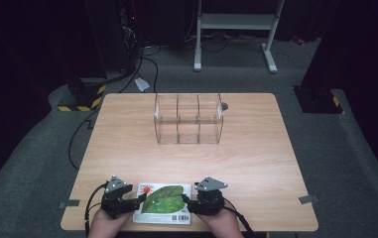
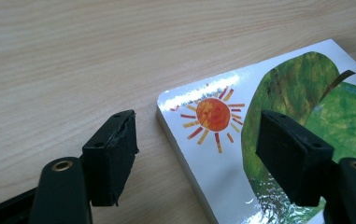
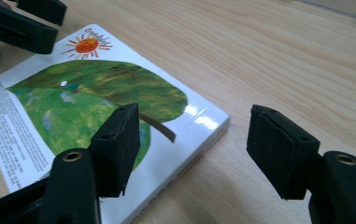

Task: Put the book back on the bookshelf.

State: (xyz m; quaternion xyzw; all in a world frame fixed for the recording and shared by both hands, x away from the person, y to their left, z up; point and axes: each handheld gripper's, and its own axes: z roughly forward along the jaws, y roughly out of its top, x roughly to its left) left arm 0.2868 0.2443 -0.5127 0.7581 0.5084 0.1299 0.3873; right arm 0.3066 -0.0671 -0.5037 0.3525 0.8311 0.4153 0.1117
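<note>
book (image 1: pixel 163 204): flat on table (image 1: pixel 256 163), near its front edge | my left gripper (image 1: pixel 140 199): jaws apart, astride book's left corner | my right gripper (image 1: pixel 185 201): jaws apart, astride book's right corner

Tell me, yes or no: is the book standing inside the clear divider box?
No: the book lies flat on the table's near edge, well apart from the clear divider box.
</note>
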